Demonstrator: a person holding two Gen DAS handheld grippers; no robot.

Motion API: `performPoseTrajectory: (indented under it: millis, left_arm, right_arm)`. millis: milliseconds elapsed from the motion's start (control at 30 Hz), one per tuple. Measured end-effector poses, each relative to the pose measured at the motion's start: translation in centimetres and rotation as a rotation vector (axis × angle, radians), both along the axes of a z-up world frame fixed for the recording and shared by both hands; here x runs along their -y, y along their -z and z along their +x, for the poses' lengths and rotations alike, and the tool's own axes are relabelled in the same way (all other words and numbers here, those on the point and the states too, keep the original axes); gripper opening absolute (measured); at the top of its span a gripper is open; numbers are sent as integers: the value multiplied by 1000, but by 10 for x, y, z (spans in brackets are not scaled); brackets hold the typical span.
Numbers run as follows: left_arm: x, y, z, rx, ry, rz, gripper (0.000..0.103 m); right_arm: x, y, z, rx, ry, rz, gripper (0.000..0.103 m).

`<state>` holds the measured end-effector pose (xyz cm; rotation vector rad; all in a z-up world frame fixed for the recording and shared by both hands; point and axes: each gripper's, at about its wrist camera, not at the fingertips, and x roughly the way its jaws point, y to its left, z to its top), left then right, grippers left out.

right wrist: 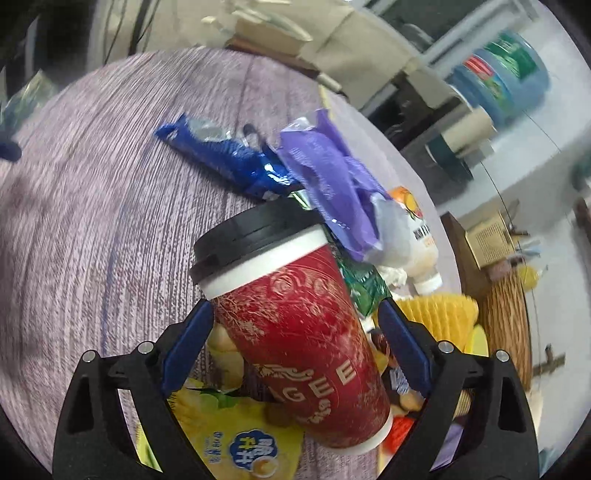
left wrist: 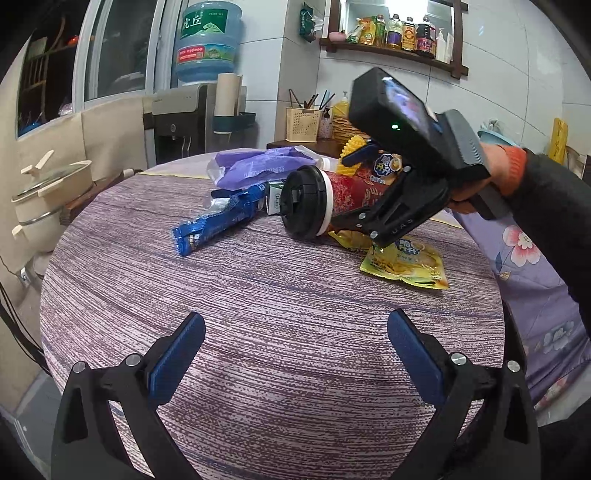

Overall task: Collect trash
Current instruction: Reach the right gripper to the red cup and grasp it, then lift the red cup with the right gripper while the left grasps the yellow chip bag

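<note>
My right gripper (right wrist: 295, 328) straddles the red paper cup (right wrist: 295, 332), jaws wide and not visibly pressing it; the cup lies on the round table (left wrist: 258, 295), lid pointing away along the fingers. My left gripper (left wrist: 295, 354) hangs open, farther off.

a round table (left wrist: 280, 295) under a purple-and-white woven cloth fills the middle of the room, and a cream pot (left wrist: 51, 192) with a glass lid stands just off its left edge. behind it a blue water jug (left wrist: 208, 40) sits upside down on a grey dispenser (left wrist: 181, 118), with a beige holder (left wrist: 303, 123) of chopsticks on a side counter to the right. a dark wooden shelf (left wrist: 395, 53) on the tiled wall carries a row of oil and sauce bottles (left wrist: 408, 33).
</note>
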<state>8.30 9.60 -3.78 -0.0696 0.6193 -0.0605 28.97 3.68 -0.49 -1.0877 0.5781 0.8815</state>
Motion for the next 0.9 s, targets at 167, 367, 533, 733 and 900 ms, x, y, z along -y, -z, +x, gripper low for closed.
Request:
performPoseTrajectory:
  millis: [167,367,533,733,900]
  left_arm:
    - [1,7,2,-17,17,-21,98]
    - [-2,15,3,-39,23,-48,98]
    - [-3,16,5,-45,25,-53,98]
    - [0,15,5,-44,39,-50,98]
    - [3,12,7,-44,52,-33,98]
  right_arm:
    - [-12,10,13,-71,-42,-71,89]
    - [-20,27,27,-97,-40,-124,88]
    - [-22,26,28,-98,-35,-92,87]
    - [-17,11,27,-69,11,7,80]
    - [5,-23,17,-59,100,180,79]
